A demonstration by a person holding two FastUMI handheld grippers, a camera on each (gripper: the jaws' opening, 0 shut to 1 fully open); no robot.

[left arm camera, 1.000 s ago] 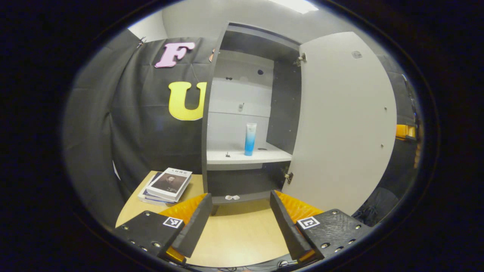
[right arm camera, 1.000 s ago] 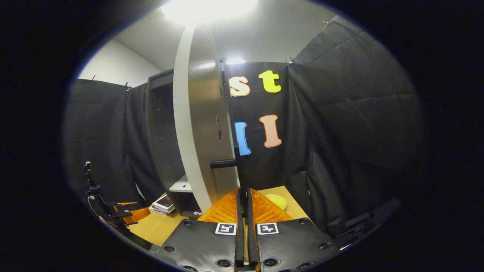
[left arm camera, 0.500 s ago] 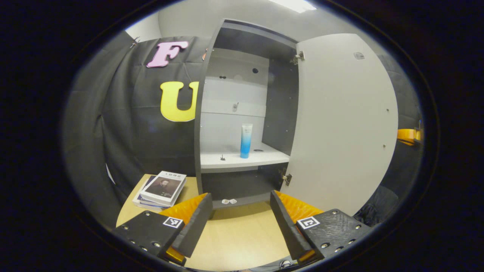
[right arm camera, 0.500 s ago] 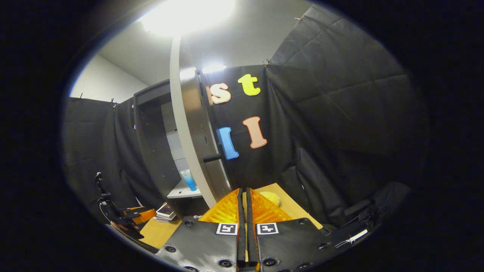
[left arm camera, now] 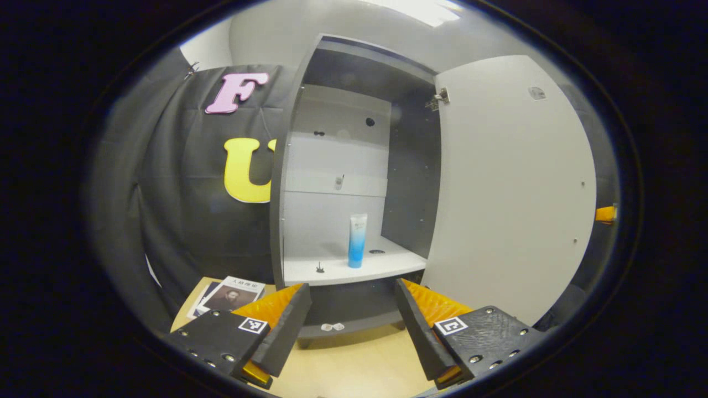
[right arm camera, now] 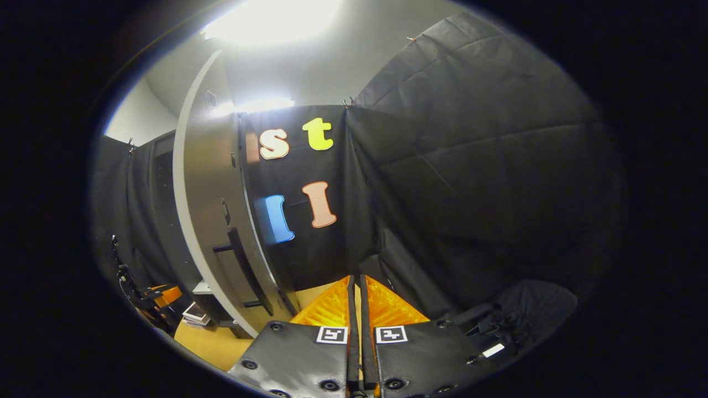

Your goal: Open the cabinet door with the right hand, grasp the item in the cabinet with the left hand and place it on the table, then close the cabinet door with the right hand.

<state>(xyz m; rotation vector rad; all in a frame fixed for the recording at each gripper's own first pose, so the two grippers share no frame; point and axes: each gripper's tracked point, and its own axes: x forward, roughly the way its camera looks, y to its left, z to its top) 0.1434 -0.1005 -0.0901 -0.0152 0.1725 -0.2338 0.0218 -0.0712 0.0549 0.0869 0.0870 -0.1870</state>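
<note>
One tube [left arm camera: 357,240] stands upright on the cabinet shelf [left arm camera: 354,268] in the left gripper view, straight ahead of and above the left gripper [left arm camera: 352,315], whose fingers are spread wide and empty, level and aimed at the shelf; this is the nearer hand. In the right gripper view, the right gripper [right arm camera: 357,309] is pressed closed on nothing, right of the open door [right arm camera: 213,221] and clear of its handle [right arm camera: 246,271].
</note>
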